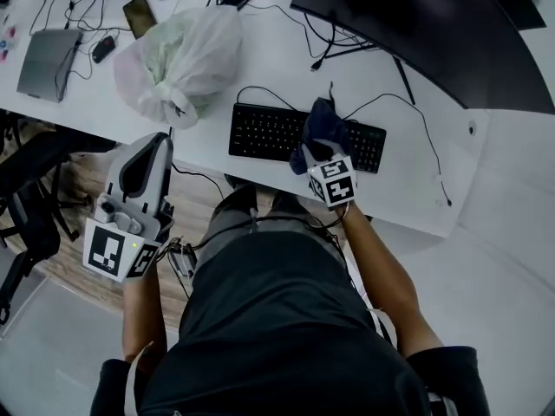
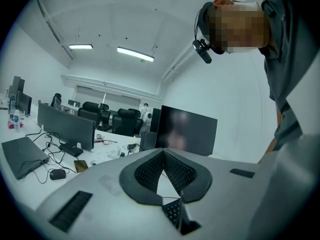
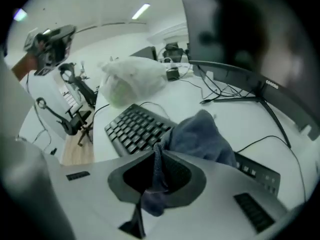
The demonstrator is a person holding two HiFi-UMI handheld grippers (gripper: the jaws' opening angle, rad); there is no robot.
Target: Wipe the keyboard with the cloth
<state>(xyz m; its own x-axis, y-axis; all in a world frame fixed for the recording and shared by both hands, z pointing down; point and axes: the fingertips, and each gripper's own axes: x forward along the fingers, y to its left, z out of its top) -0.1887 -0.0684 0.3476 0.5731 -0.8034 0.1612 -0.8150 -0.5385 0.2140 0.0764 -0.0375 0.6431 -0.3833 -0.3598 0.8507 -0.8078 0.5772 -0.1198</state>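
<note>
A black keyboard [image 1: 264, 133] lies on the white desk [image 1: 416, 180], just past its front edge. A dark blue cloth [image 1: 323, 128] is bunched over the keyboard's right half. My right gripper [image 1: 317, 152] points steeply down at it and is shut on a fold of the cloth [image 3: 200, 136], which hangs between the jaws above the keys [image 3: 132, 126]. My left gripper [image 1: 159, 139] is held off the desk's front edge, left of the keyboard and below a plastic bag. Its jaws meet at the tips with nothing in them [image 2: 162, 153].
A white plastic bag [image 1: 178, 59] sits left of the keyboard. A large dark monitor [image 1: 434, 24] stands behind it, with cables trailing across the desk. A laptop [image 1: 48, 59], mouse [image 1: 102, 48] and phone [image 1: 139, 16] lie far left. An office chair [image 1: 26, 206] stands by the floor.
</note>
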